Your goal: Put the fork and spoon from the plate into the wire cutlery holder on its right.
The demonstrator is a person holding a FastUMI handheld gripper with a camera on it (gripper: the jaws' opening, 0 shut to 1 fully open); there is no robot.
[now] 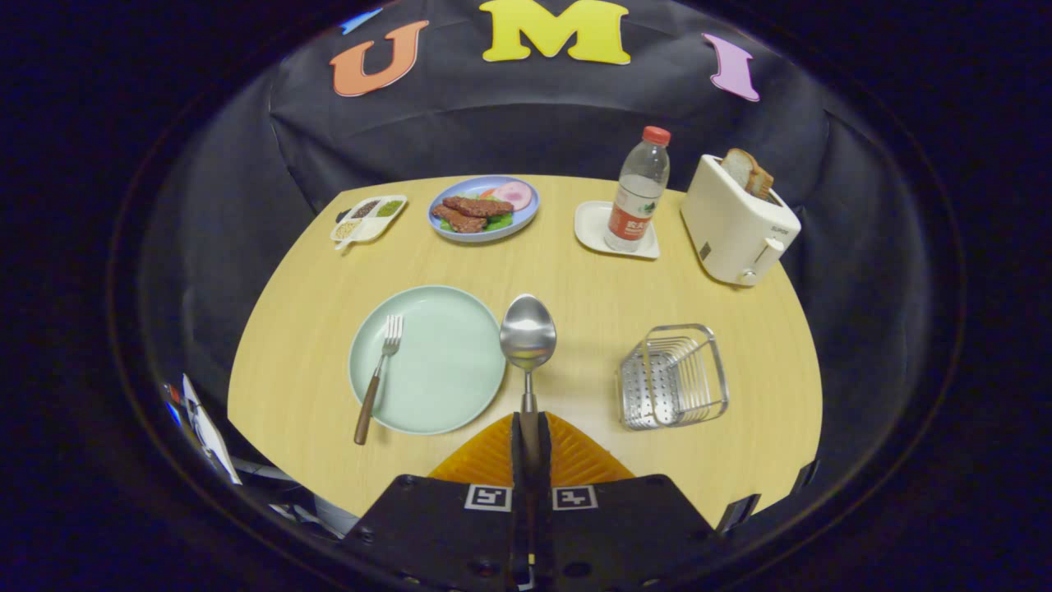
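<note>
- Spoon (pixel 528 339) clamped by its handle in the gripper (pixel 530 440), bowl pointing straight ahead, lifted beside the plate (pixel 436 386).
- Wire cutlery holder (pixel 674 376) off to the right, open top up.
- Fork (pixel 379 374) waiting on the plate, left.

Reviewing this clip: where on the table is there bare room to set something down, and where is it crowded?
Bare wood runs across the middle, between the pale green plate and the wire cutlery holder, and ahead of them up to the back row. The back is crowded: divided condiment tray, blue food plate, water bottle, white toaster. The gripper, jaws shut on the steel spoon, is raised over that middle gap.
</note>
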